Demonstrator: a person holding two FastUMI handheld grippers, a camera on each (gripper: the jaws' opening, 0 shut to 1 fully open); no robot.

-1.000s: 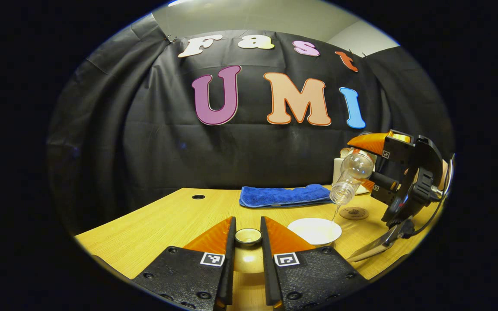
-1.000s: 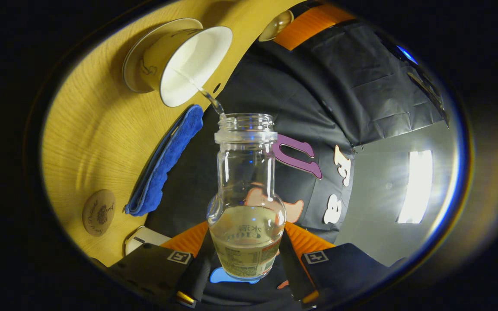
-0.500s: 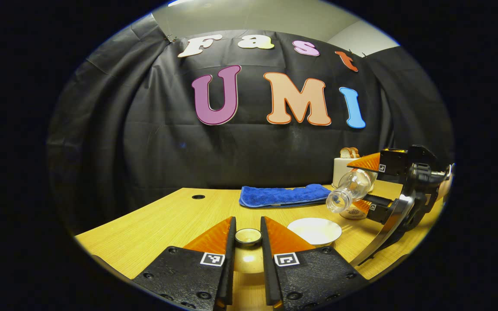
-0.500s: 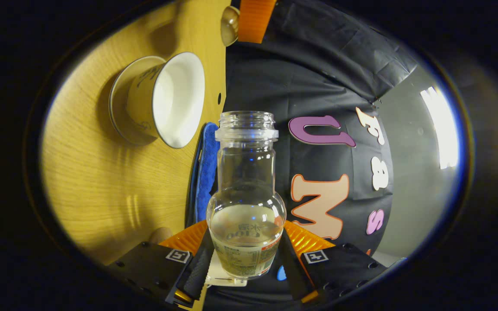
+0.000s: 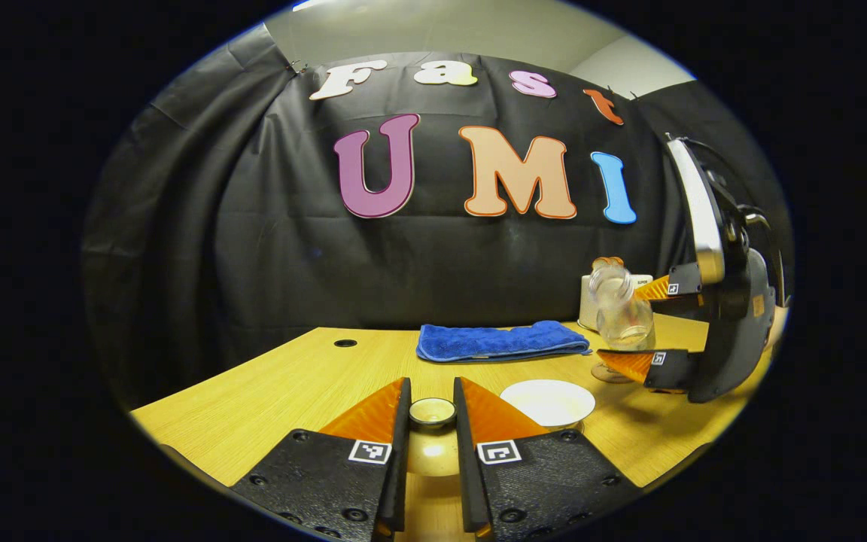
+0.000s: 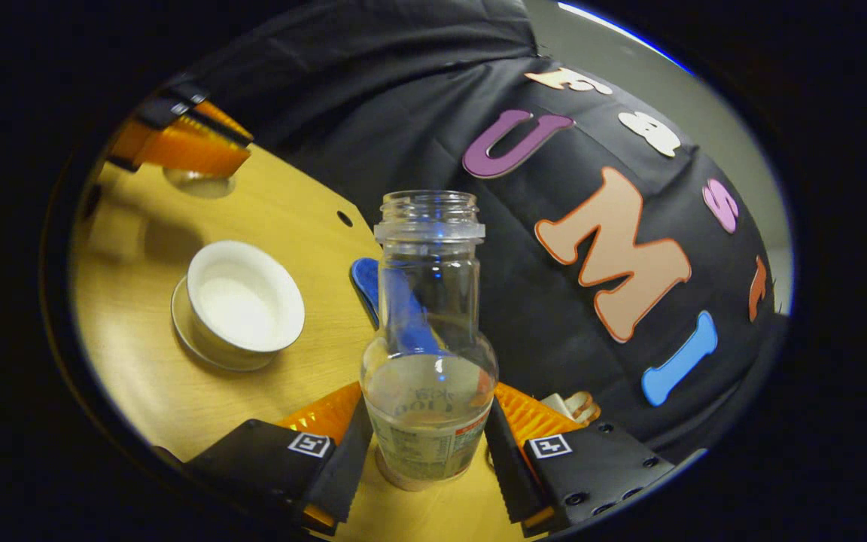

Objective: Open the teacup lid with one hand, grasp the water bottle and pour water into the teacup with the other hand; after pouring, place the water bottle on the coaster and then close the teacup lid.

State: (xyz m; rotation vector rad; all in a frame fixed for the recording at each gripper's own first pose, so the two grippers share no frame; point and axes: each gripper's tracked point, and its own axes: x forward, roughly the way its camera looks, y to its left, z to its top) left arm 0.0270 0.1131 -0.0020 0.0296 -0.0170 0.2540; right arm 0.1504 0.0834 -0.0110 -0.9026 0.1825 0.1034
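My left gripper [image 5: 431,397] is shut on the knob of the teacup lid [image 5: 432,412], holding it low over the wooden table [image 5: 290,391]. To its right stands the white teacup [image 5: 548,401], uncovered, on its saucer [image 6: 194,348]. Farther right, my right gripper [image 5: 640,325] is shut on the clear water bottle [image 5: 618,309], which stands nearly upright over the round coaster [image 5: 608,373]. In the right gripper view the bottle [image 6: 428,354], uncapped and partly filled, sits between the fingers [image 6: 512,410], with the coaster [image 6: 411,479] just under its base. I cannot tell if they touch.
A folded blue towel [image 5: 501,340] lies behind the teacup near the black cloth wall. A white box [image 5: 590,297] with a small brown object on top stands at the back right. A cable hole [image 5: 345,342] marks the table's left part.
The right gripper has swung the bottle from a pouring tilt back to upright and carried it right, away from the teacup to over the coaster. The stream has stopped. The left gripper has not moved.
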